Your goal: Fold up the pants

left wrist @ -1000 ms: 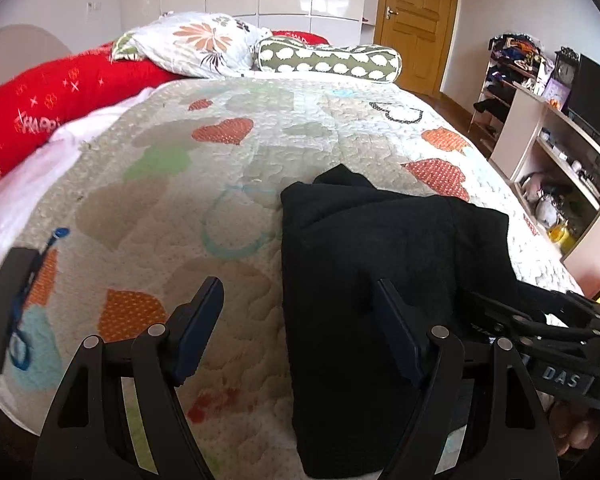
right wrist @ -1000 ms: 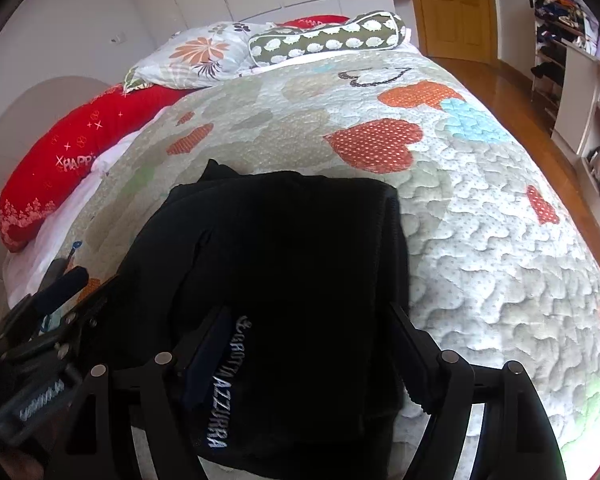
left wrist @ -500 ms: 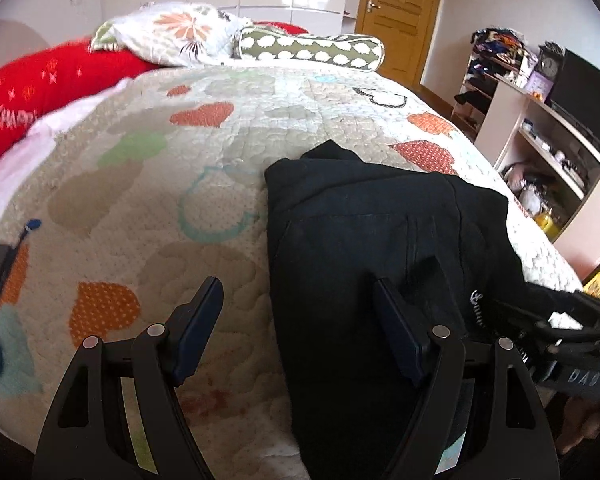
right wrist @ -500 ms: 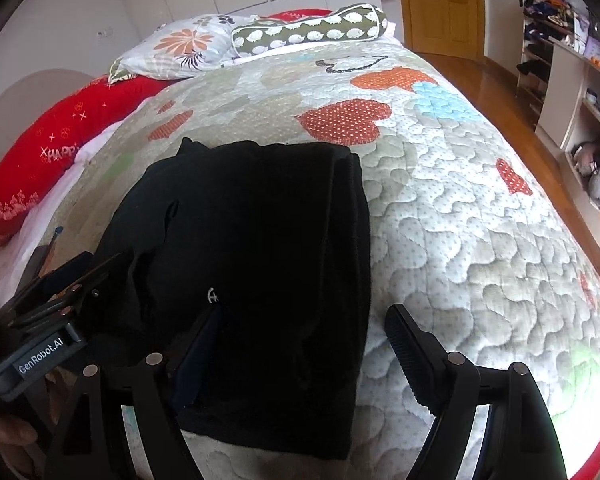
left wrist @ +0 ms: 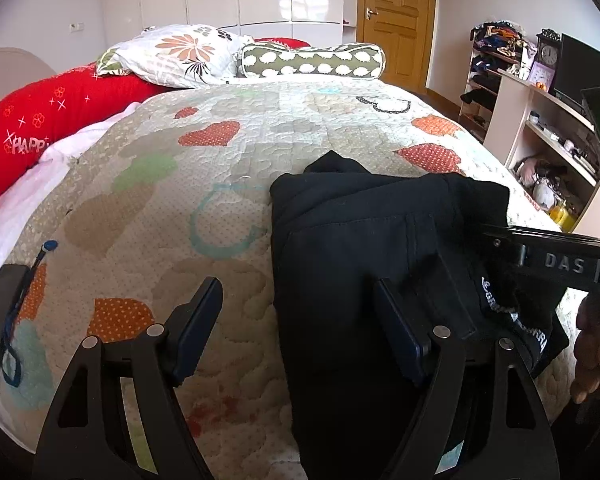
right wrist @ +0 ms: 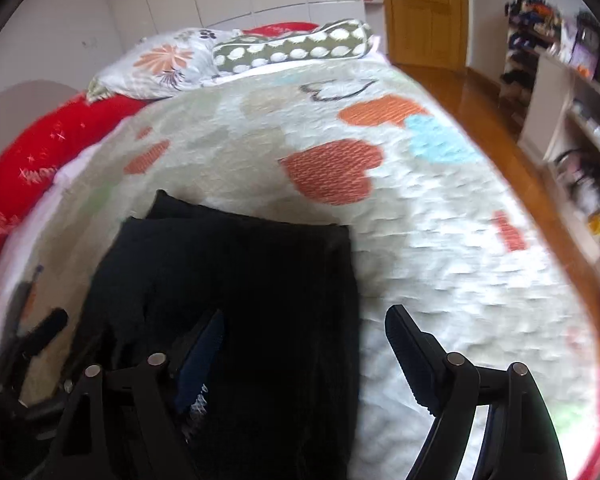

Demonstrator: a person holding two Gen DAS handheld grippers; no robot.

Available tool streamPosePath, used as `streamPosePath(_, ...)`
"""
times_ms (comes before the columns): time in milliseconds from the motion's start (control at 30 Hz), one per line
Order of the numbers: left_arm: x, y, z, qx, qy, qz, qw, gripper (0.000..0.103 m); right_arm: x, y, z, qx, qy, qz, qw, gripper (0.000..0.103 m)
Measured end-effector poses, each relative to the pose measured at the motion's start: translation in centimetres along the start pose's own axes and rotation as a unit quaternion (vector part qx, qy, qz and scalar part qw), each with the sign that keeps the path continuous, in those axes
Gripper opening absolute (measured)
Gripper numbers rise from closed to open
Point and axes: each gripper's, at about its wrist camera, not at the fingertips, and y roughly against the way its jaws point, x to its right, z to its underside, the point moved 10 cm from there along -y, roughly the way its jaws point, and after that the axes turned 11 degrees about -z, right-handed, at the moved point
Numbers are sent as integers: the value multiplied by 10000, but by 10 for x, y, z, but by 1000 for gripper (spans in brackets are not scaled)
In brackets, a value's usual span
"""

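Observation:
The black pants point(left wrist: 364, 264) lie folded into a compact rectangle on the quilted bed point(left wrist: 180, 208); they also show in the right wrist view point(right wrist: 236, 288). My left gripper point(left wrist: 296, 328) is open and empty, its right finger over the pants' left part, its left finger over bare quilt. My right gripper point(right wrist: 304, 352) is open and empty, its left finger over the pants, its right finger over quilt. A white-lettered waistband point(left wrist: 516, 324) sits at the pants' near right corner, beside the other gripper's body point(left wrist: 560, 264).
Pillows point(left wrist: 180, 56) and a red bolster point(left wrist: 52, 116) lie at the head of the bed. A dark flat object with a blue cord point(left wrist: 0, 312) rests at the bed's left edge. Shelves point(left wrist: 548, 140) stand to the right, a door point(left wrist: 396, 12) behind.
Both grippers have lifted and drawn back from the pants. The right wrist view has swung and is blurred from motion. The pants stay folded in place.

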Motion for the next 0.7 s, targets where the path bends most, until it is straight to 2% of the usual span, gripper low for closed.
streamPosePath(33,0,0,0,-1,28,23,10000,79,-2,1,0,7,79,-6,10000,58)
streamPosePath(100,0,5,-1,16,134,98,9999,79,-6,10,-4,102,386,136,9991,41)
streamPosePath(167,3,9,-1,23,190,291,9994,79,-9,17,-5,162,607,334,9975,34)
streamPosePath(333,10,7,1,18,72,328,9994,79,0,12,2,134,451,248,9986,33)
streamPosePath(467,3,8,2,-76,309,443,9985,79,8,20,6,142,-110,-90,9998,43)
streamPosePath(533,-2,15,0,6,363,429,9984,79,9,29,6,196,-157,4,9997,45)
streamPosePath(633,-7,24,-4,214,427,432,9979,79,3,48,-6,500,132,458,9976,45)
streamPosePath(700,-5,28,-5,287,402,502,9975,79,-8,51,-13,610,275,382,9970,45)
